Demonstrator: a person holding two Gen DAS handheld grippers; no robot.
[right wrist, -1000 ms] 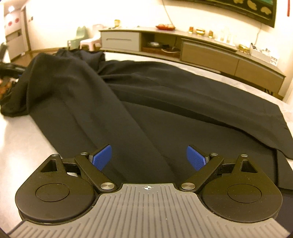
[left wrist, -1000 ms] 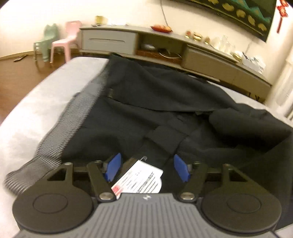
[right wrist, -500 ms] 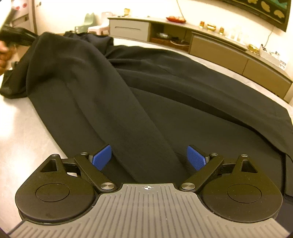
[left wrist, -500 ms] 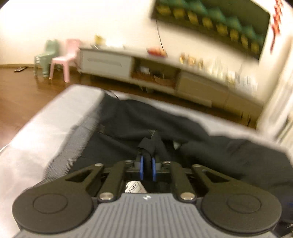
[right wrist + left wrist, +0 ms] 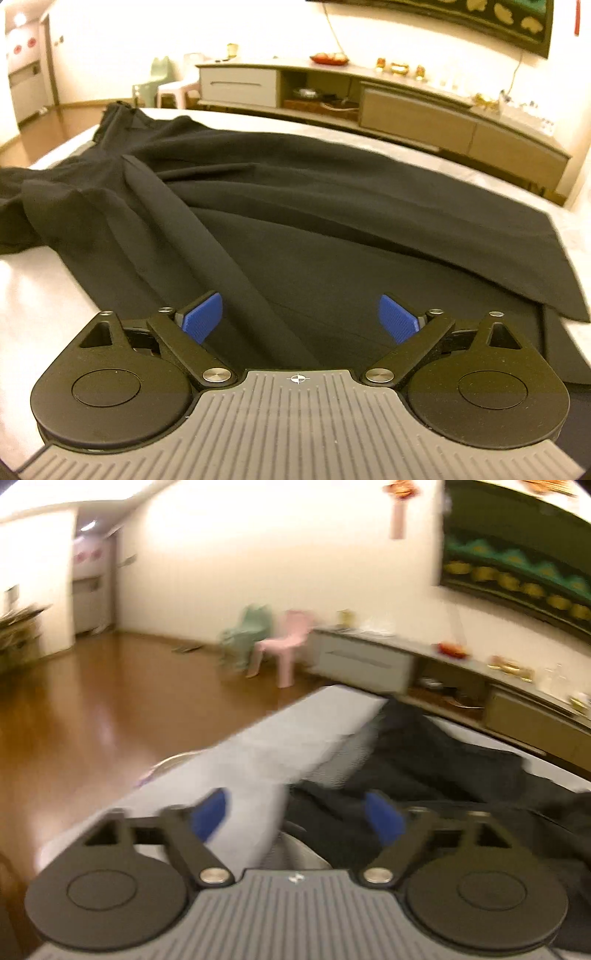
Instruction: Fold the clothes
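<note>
A black garment (image 5: 295, 206) lies spread across the pale table (image 5: 37, 302), creased and bunched at its left end. My right gripper (image 5: 301, 319) hovers just above the near part of the cloth; its jaws are opening and nothing is between its blue pads (image 5: 203, 317). The left wrist view is blurred. It shows the garment (image 5: 443, 768) to the right on the table (image 5: 277, 738). My left gripper (image 5: 295, 818) is over the table's near left part at the cloth's edge. Its jaws are opening wide, and the pads (image 5: 384, 821) press on nothing.
A long low cabinet (image 5: 369, 103) with small ornaments runs along the far wall. A pink child's chair (image 5: 291, 642) and a green one (image 5: 247, 635) stand on the wooden floor (image 5: 92, 720) beyond the table's left edge.
Half a second ago my left gripper was shut on a fold of the garment; now it is open and has swung left toward the table's edge. The raised cloth has dropped flatter. The right gripper stays put.
</note>
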